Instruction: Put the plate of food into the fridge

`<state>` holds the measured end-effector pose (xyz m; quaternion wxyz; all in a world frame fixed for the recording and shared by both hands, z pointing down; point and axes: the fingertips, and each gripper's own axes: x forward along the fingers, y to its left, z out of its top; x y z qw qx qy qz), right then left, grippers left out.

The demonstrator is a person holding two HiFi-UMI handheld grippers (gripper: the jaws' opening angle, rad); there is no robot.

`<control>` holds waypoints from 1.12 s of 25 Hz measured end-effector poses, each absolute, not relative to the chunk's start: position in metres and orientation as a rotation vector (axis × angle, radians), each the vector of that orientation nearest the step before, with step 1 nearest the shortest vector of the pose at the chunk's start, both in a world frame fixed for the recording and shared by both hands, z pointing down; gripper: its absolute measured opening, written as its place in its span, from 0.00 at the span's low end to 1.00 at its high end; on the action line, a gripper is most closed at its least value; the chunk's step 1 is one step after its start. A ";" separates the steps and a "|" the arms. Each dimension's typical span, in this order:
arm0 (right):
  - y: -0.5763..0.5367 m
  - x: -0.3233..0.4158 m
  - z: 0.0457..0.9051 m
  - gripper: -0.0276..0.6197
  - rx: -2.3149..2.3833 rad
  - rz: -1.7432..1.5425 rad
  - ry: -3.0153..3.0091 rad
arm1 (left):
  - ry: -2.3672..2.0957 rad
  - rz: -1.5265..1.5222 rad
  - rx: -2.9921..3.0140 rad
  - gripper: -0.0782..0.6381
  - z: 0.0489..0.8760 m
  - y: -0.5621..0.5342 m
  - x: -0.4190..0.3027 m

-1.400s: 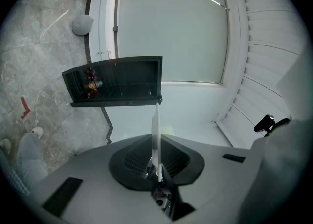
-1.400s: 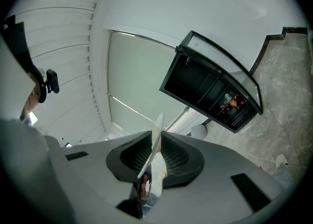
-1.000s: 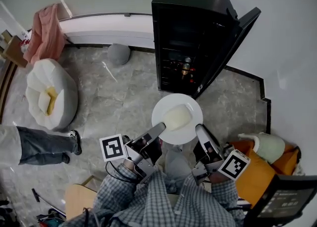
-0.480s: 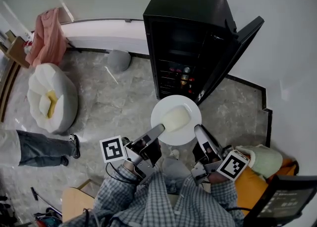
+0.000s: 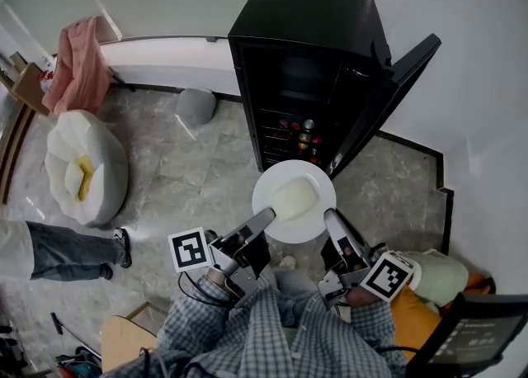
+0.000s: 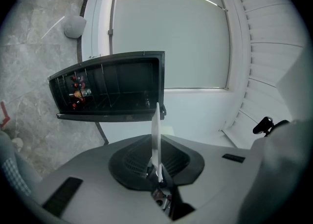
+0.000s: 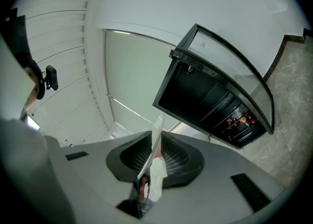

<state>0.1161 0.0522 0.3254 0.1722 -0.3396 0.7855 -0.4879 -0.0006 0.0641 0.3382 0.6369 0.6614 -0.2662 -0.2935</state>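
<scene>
The hands themselves were mostly hidden under the gripper bodies; only plaid sleeves (image 5: 247, 331) showed at the bottom of the head view. The fridge's (image 5: 309, 79) upper shelves were too dark to read. Only the lower rack showed, with small bottles or cans (image 5: 299, 133) on it. The food (image 5: 294, 196) was a pale block, kind unclear. Both gripper views showed the plate edge-on only, as a thin white sliver (image 6: 155, 135) (image 7: 156, 135), with a scrap of pale food beside it in the right gripper view. A second person's legs (image 5: 58, 248) were cut off at the left edge, and a dark screen (image 5: 474, 331) at the lower right corner.

Both grippers pointed level, side by side, toward the open fridge, marker cubes (image 5: 188, 250) (image 5: 386, 276) facing up. The left gripper (image 5: 262, 221) was clamped on the plate's (image 5: 313, 224) near-left rim, the jaws pinching the edge. The right gripper (image 5: 332, 219) was clenched on the near-right rim the same way.

The plate was carried level in the air between the two grippers, above the floor, just in front of the fridge opening and not inside it. The fridge door (image 5: 388, 92) was swung open to the right. A white beanbag (image 5: 82, 166) and a pink cloth (image 5: 76, 54) sat well apart to the left.
</scene>
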 end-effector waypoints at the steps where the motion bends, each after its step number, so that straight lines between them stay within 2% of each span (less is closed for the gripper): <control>1: 0.050 0.116 0.326 0.14 -0.963 -1.389 2.223 | -0.606 -0.672 1.508 0.16 0.338 0.062 0.000; 28: -0.032 0.087 0.341 0.14 -1.145 -1.389 2.121 | -0.520 -0.572 1.512 0.16 0.350 -0.035 -0.031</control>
